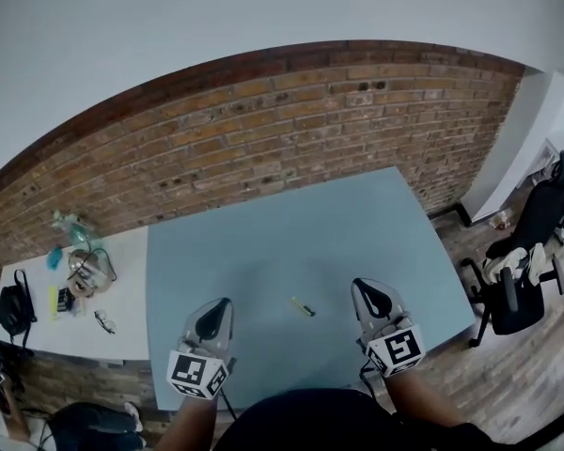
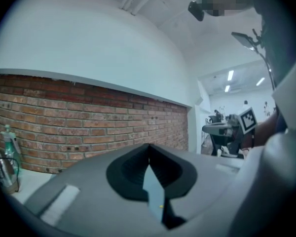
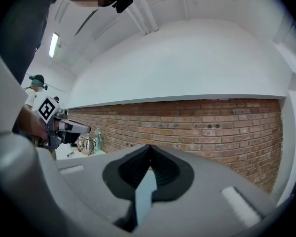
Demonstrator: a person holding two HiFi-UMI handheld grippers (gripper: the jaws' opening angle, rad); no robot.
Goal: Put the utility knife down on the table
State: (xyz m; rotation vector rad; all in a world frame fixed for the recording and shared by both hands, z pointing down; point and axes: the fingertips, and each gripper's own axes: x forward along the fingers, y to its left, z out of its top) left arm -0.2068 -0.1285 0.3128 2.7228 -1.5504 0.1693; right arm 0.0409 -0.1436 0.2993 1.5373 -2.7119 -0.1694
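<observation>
Utility knife (image 1: 303, 306) lies flat on the desk (image 1: 291, 224), between my left tool (image 1: 224, 303) and right tool (image 1: 360, 285), touching neither. Knife is a small slim bar, yellow with a dark end. Desk is a smooth matte blue-grey slab. Both tools have grey bodies and black ribbed pads. Jaws are together on each, nothing held.

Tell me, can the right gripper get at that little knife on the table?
Probably yes. The utility knife lies bare on the table just left of the right gripper, nothing between them. Its jaws are shut, so they must open first.
</observation>
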